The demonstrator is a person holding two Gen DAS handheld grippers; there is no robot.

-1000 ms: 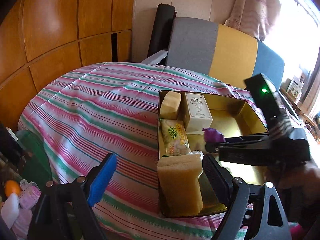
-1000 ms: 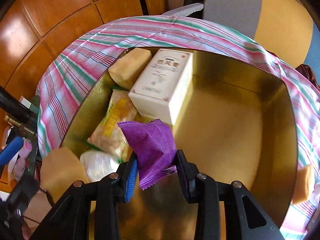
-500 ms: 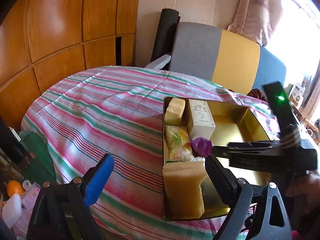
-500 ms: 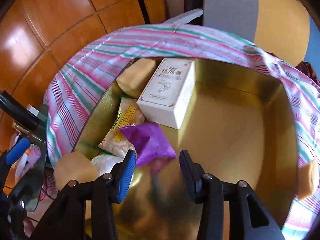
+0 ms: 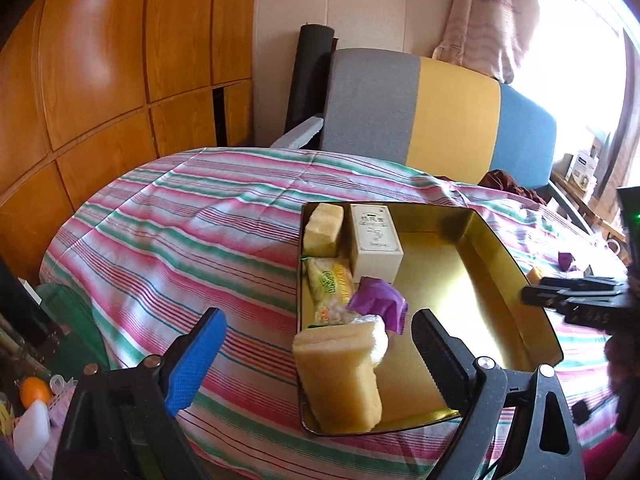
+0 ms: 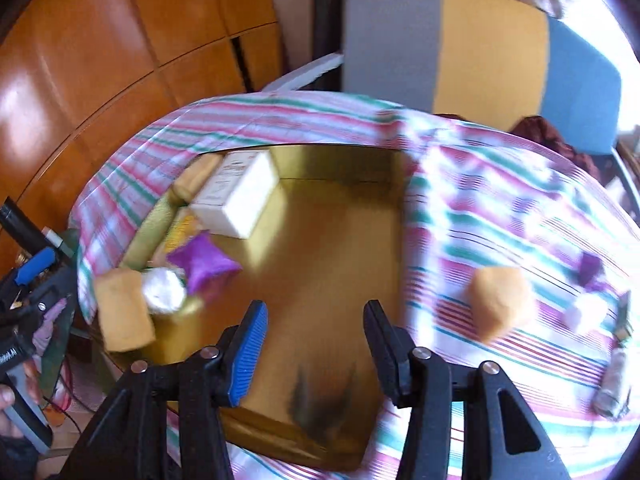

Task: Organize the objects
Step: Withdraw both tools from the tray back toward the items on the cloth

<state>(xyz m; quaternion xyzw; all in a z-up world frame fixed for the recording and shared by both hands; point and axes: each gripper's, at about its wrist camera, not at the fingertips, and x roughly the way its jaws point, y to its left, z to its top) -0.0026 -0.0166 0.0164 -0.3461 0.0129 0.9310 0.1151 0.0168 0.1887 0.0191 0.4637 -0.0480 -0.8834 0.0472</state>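
Observation:
A gold tin (image 5: 472,276) lies on the striped cloth. Along its left side it holds a yellow sponge (image 5: 340,372), a clear-wrapped white item (image 5: 374,338), a purple packet (image 5: 380,304), a green-yellow snack bag (image 5: 330,286), a white box (image 5: 376,242) and another sponge (image 5: 324,228). My left gripper (image 5: 316,348) is open and empty, near the tin's front left corner. My right gripper (image 6: 316,340) is open and empty above the tin (image 6: 328,240), apart from the purple packet (image 6: 202,264). It also shows at the right of the left wrist view (image 5: 576,298).
On the cloth right of the tin lie an orange sponge (image 6: 502,300), a small purple packet (image 6: 592,268), a white item (image 6: 586,312) and a wrapped roll (image 6: 612,384). A grey, yellow and blue sofa back (image 5: 432,116) stands behind the table. Wooden panels are to the left.
My right gripper opened and let go of the purple packet, which now lies in the tin. It then drew back to the right. My left gripper pulled back a little.

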